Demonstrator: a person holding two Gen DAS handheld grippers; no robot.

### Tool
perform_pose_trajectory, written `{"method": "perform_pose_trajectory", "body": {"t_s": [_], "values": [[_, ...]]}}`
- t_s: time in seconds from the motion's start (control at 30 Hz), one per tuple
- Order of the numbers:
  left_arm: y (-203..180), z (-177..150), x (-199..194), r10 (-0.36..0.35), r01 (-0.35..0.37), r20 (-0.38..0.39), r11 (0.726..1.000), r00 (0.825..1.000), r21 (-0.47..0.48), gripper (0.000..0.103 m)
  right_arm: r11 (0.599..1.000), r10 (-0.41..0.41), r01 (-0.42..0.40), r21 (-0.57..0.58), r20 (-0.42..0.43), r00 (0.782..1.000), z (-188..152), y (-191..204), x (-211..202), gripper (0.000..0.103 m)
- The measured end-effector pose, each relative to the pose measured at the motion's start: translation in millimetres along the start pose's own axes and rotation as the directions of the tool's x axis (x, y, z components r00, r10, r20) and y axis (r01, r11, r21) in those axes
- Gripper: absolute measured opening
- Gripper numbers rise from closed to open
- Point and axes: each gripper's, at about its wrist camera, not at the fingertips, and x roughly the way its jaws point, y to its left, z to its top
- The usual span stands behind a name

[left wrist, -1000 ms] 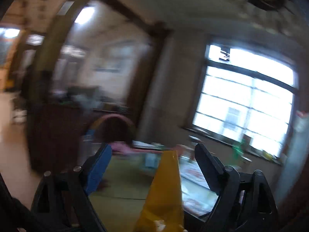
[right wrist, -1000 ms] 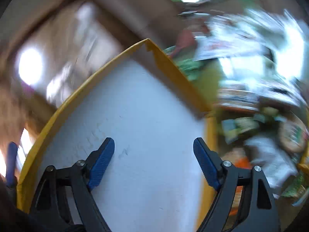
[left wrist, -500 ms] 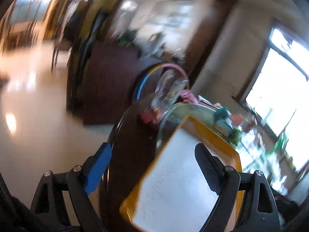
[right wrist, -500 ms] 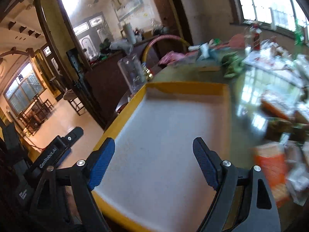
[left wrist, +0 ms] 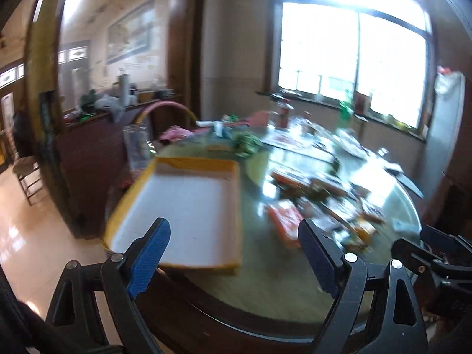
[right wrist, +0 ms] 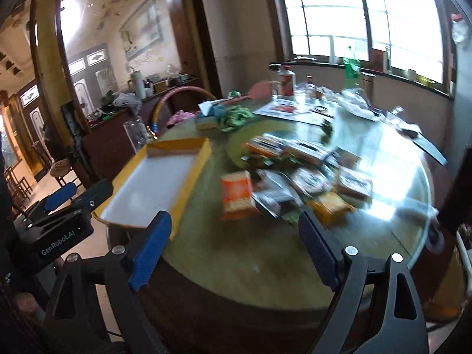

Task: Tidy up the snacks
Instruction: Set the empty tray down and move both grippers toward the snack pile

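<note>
A yellow tray with a white floor lies at the near left edge of the round glass-topped table; it also shows in the right wrist view. A pile of snack packets lies right of it, with an orange packet nearest the tray. The pile is blurred in the left wrist view. My left gripper is open and empty, above the table's near edge by the tray. My right gripper is open and empty, in front of the pile.
A clear glass container stands behind the tray. Green wrappers, a tissue box, bottles and papers crowd the table's far side. A dark cabinet stands left. The left gripper's body shows at the left.
Both views swung and settled on the table. The tray, earlier close up between the right fingers and tilted, now lies flat on the table, clear of both grippers.
</note>
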Motion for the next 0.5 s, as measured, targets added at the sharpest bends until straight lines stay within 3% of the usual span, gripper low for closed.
{"method": "perform_pose_trajectory", "body": {"t_s": [0.2,0.5], "values": [[-32,-19,-4,-0.035,0.04,-0.09,0.997,0.995,0.062,0.089,0.998,-0.058,0.058,0.017,-0.031,0.998,-24,-25,-11,0.088],[-43,-28,-9,-0.063,0.074,-0.142,0.995,0.988,0.073,0.089,0.996,-0.076,0.078,0.036,-0.045,0.996,-34,-39,-11,0.088]]}}
